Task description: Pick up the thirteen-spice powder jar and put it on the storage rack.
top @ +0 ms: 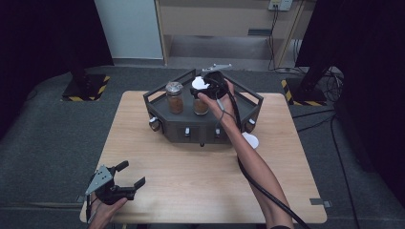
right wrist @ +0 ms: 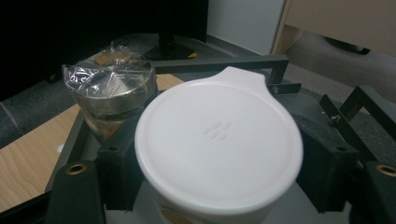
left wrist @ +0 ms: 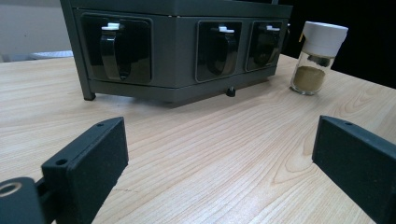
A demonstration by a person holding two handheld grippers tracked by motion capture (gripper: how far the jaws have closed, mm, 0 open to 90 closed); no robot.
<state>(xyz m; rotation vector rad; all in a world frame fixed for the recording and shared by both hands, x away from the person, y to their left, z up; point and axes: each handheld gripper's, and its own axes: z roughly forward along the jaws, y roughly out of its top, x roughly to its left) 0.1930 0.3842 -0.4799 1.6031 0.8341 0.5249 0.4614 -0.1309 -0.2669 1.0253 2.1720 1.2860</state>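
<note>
We start with the pale wooden tabletop (top: pixel 200 191). At its far middle stands the dark grey 6-sided metal rack (top: pixel 205 131), with a low rail round its top and a row of handled slots in its front wall.

On top of the rack 2 glass jars of brown powder stand upright, close beside each other. The one with the wide white plastic lid (top: pixel 200 102) is on the right, and the one capped with crinkled clear film (top: pixel 175 98) is on the left. A 3rd, smaller glass jar with a white cap (left wrist: pixel 319 58) stands on the tabletop just off the rack's right corner.

The relation that matters is at the white-lidded jar. Its long axis is vertical, and the right tongs (top: pixel 206 88) reach it from the person's side. In the right gripper view 1 black jaw sits on each side of the lid, so the jar lies directly between them. The jaws sit close against the lid, but we cannot tell whether they pinch it or merely flank it.

The left tongs (top: pixel 132 173) rest spread wide and hold nothing at the near left corner, well apart from the rack. We judge that any lift or release of this jar falls to the right hand.
</note>
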